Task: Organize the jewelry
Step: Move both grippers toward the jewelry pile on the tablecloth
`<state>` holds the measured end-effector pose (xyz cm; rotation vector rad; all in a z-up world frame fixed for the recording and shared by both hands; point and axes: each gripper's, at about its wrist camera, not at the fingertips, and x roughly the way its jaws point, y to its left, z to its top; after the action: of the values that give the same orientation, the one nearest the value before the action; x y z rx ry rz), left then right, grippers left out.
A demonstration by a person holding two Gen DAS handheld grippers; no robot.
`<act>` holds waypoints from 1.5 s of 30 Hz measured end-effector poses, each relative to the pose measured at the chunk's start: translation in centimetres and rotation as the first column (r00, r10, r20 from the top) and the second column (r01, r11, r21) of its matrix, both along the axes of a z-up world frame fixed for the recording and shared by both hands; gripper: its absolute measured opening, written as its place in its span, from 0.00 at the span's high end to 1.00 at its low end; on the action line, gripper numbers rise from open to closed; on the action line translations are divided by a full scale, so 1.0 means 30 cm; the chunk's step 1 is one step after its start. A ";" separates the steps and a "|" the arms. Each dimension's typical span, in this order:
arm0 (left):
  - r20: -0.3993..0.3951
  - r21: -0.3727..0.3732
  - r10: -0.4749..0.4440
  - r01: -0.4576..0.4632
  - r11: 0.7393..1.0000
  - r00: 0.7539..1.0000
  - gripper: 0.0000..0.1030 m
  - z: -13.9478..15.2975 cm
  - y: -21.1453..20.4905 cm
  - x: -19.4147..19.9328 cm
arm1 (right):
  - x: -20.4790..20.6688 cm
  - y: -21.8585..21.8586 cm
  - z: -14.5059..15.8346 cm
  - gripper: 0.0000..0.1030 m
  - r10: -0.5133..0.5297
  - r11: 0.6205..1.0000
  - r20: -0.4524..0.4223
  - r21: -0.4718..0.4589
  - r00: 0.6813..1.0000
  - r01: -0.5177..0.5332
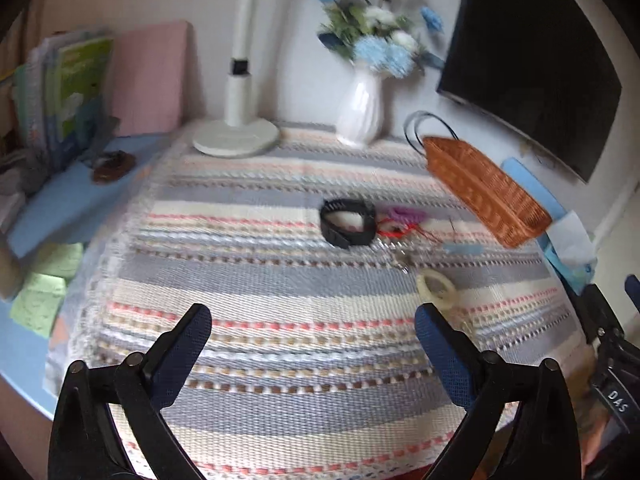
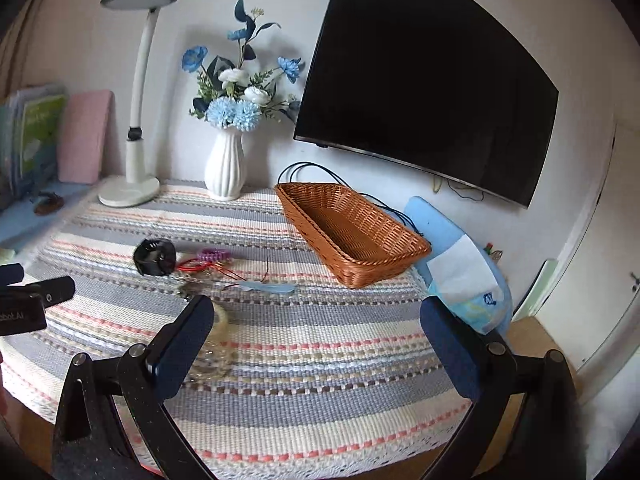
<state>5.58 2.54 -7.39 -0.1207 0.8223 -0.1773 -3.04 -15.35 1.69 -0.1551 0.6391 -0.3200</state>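
The jewelry lies loose in a small cluster on the striped cloth (image 2: 320,360) covering the tabletop: a black band (image 1: 347,222), a purple braided piece (image 1: 402,213), a red cord (image 2: 196,266), a pale blue strip (image 2: 266,286) and a cream ring (image 1: 436,286), all close together and partly touching. The wicker basket (image 2: 352,232) stands empty just beyond them, near the white vase (image 2: 225,168) and lamp base (image 2: 129,192). Nothing is sorted yet, so this looks like the approach to a 1st pick. The left hand-held gripper (image 1: 312,330) hangs over the cloth with jaws spread wide and nothing between them, the cream ring just past its right finger. The right hand-held gripper (image 2: 316,322) is likewise spread and empty. Next, 1 gripper likely has to drop onto a single piece without snagging its neighbours.
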 end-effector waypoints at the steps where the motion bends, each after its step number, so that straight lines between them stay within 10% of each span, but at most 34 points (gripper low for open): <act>1: -0.001 0.007 0.004 -0.004 1.000 1.000 0.09 0.002 -0.010 0.009 | 0.011 -0.003 -0.001 0.00 0.007 1.000 -0.003 0.003 1.000 -0.007; 14: 0.207 0.097 0.055 -0.077 0.992 0.977 0.09 0.061 -0.054 0.000 | 0.114 -0.012 -0.060 0.00 0.005 1.000 -0.041 0.022 0.999 -0.004; 21: 0.453 0.239 0.120 -0.250 0.938 0.883 0.09 0.114 -0.098 -0.102 | 0.129 -0.060 -0.119 0.00 -0.019 0.995 -0.087 0.095 0.996 0.027; 26: 0.384 0.183 0.105 -0.187 0.965 0.917 0.09 0.093 -0.083 -0.074 | 0.132 -0.070 -0.127 0.00 -0.024 0.993 -0.088 0.110 0.996 0.033; 45: 0.436 0.268 0.055 -0.188 0.945 0.898 0.08 0.081 -0.145 -0.132 | 0.148 -0.059 -0.174 0.00 -0.018 0.988 -0.136 0.147 0.991 0.038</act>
<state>1.62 -1.80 -4.95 0.1551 0.3947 0.0475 1.40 -17.13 -3.54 -0.0242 0.7964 -0.2895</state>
